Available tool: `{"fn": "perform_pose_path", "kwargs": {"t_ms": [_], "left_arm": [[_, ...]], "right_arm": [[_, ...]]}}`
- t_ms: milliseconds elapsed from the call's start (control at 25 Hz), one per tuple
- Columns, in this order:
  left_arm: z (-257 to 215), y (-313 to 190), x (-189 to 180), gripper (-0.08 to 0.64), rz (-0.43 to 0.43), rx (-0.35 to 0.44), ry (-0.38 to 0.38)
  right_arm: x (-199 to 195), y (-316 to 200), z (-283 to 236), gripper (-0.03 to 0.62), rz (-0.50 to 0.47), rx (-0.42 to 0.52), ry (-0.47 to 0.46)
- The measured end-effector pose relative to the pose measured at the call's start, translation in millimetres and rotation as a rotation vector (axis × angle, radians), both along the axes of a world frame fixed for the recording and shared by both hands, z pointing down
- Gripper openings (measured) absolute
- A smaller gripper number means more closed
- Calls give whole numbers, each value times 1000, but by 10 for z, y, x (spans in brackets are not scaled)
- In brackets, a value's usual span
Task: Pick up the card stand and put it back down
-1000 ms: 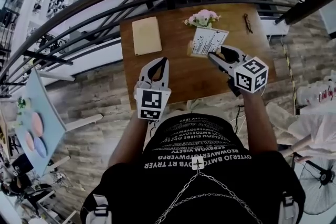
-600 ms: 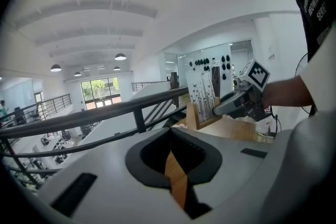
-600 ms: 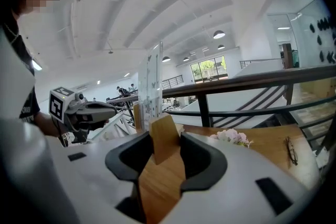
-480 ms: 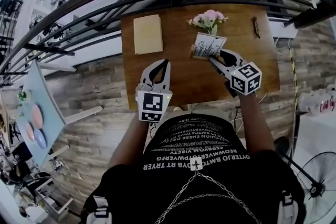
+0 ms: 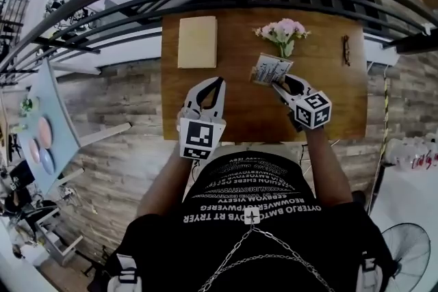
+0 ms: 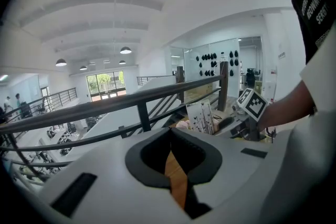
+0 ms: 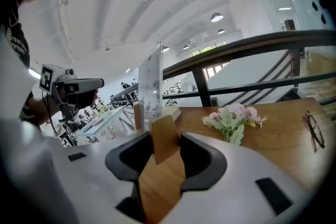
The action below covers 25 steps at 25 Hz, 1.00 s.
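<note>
- Right tongs are clamped on the wooden block base of the clear upright card stand — nothing else between them.
- The stand is over the brown wooden surface, near the pink flower sprig. It looks tilted; I can't tell if the base touches down.
- Left tongs are closed, empty, well apart from it.
- Handling guess: light, stiff, top-heavy. Clear panel is likely slick and scratch-prone — best held low on the block.
</note>
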<state>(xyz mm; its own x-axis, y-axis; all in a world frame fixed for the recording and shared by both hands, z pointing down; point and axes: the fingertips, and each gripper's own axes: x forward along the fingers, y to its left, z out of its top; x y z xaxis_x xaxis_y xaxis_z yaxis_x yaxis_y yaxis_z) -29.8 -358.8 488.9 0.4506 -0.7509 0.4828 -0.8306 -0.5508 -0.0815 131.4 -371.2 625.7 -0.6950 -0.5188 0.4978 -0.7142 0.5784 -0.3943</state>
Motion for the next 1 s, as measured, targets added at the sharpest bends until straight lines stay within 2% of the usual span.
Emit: {"fn": "perform_pose_path", "kwargs": {"t_ms": [200,520,840,1000], "left_arm": [[92,-75,-48,28,-27,-29,2],[282,-82,-129,28,-59,-86,-18],[308,-44,-193,28,-77,-101,-31],[295,0,-231,28,-69,-97,-39]], "right_arm": [[-29,-66,397,178,-20,-23,25],[34,-105,1069,179,-36,-66,114],[-26,-68,1500,179,-77,-65,157],[-23,-35,1604,181,-96,-31,192]]}}
